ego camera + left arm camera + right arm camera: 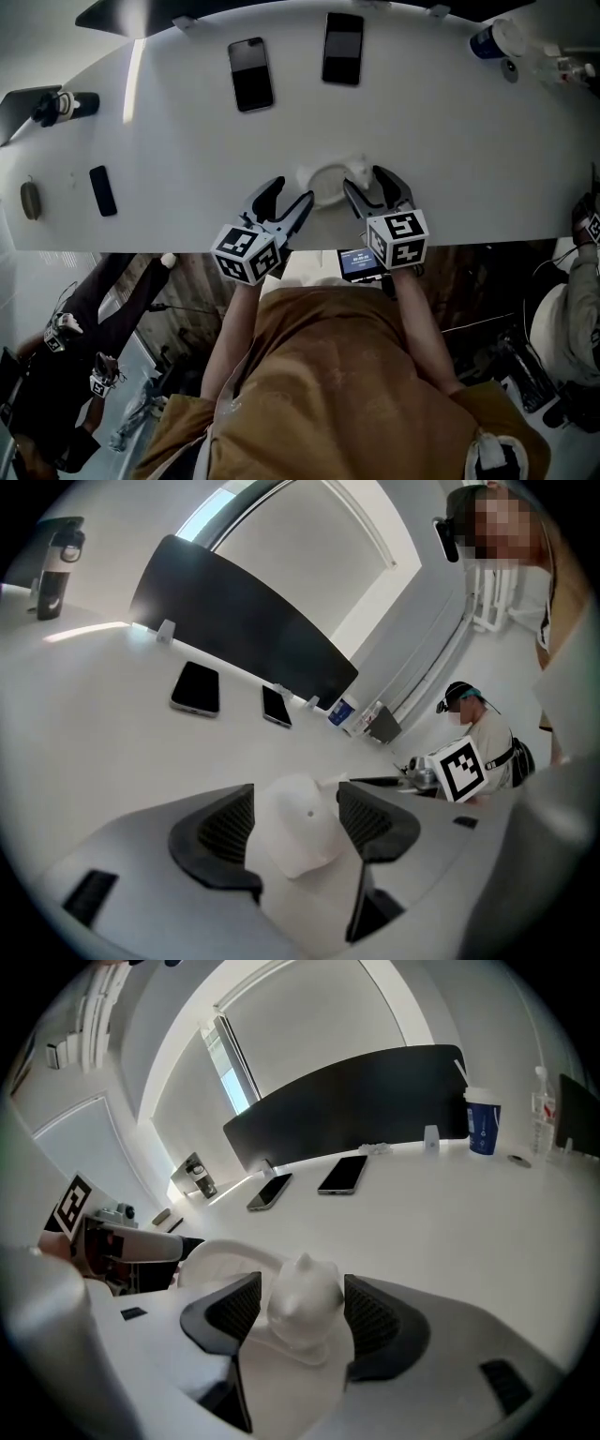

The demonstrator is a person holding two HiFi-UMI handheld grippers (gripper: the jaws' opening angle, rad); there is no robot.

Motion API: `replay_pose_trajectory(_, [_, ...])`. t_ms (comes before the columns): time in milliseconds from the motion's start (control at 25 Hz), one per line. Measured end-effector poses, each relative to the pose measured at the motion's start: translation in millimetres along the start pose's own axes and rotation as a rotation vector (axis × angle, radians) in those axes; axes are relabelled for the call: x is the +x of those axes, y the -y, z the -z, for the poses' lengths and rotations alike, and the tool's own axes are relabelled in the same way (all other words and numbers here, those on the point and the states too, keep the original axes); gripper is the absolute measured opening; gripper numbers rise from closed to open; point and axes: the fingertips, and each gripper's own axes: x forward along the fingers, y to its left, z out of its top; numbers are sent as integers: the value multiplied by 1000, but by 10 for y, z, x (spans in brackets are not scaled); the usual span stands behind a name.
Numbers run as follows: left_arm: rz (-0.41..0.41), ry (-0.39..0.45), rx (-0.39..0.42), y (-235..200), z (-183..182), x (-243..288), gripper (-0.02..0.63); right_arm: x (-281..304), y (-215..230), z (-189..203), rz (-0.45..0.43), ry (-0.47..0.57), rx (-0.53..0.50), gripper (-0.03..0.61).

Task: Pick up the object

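White tabletop [450, 141], lower centre: a white cap [325, 180] lies between the left tool [289, 194] and right tool [368, 184]; both tools gape unclamped, straddling opposite ends, equally near.

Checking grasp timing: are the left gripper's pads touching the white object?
Cannot tell. In the left gripper view the white object fills the space between the pads; no gap shows, and no clear pressing either.
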Motion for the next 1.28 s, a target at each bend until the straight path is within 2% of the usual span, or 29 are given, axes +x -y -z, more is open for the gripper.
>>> replay_pose_trajectory(360, [84, -52, -140, 47, 217, 167, 270, 119, 4, 68, -11, -48, -13, 259])
replay_pose_trajectory(880, [133, -112, -180, 15, 209, 203, 278, 177, 28, 78, 17, -74, -19, 259])
replay_pose_trajectory(1280, [134, -142, -182, -2, 198, 201, 278, 178, 19, 32, 32, -60, -39, 259])
